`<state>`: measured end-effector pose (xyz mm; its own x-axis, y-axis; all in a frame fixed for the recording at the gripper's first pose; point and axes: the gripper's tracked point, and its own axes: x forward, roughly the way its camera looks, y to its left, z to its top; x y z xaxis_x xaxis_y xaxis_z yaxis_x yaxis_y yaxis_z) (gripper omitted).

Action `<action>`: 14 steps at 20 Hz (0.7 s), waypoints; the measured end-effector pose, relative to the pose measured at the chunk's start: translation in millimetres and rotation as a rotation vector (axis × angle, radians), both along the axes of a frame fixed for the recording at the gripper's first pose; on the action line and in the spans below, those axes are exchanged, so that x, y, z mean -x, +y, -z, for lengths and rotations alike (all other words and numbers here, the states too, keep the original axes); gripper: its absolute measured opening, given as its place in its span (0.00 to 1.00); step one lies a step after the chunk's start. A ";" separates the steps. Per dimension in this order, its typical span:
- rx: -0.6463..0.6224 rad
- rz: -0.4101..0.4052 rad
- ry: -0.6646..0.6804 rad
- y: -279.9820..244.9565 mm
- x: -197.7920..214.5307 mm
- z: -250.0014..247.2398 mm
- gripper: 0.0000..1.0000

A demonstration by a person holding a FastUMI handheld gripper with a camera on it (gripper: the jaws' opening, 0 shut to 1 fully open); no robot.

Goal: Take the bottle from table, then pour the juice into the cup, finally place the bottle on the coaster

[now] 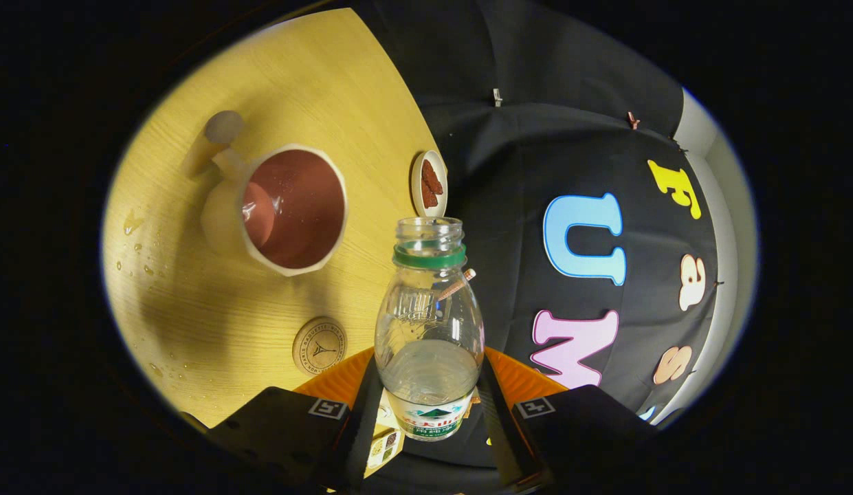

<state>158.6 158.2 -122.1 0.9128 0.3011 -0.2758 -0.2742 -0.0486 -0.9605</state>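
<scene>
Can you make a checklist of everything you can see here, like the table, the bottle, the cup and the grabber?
Surface: wooden table, with water droplets near its edge beyond the cup.
Bottle: clear bottle with a green neck ring, cap off, a little liquid inside, held between the fingers.
Cup: pale cup with a reddish inside, on the table beyond the fingers; whether liquid sits in it is unclear.
Coaster: round coaster on the table, just ahead of the fingers, nothing on it.
Clutter: small dish with dark red pieces, at the table edge past the bottle.
Gripper: gripper shut on the bottle, both fingers pressing its sides.
Cables: nothing seen.
Surroundings: black cloth wall.
</scene>
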 end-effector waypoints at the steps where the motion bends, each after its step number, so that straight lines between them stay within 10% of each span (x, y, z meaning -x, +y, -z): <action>1: 0.012 0.001 0.002 -1.3 -1.4 1.7 0.73; 14: 0.155 -0.082 -0.036 3.3 -4.3 7.9 0.73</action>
<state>162.8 161.5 -130.0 0.8973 0.3310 -0.2920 -0.2283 -0.2180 -0.9489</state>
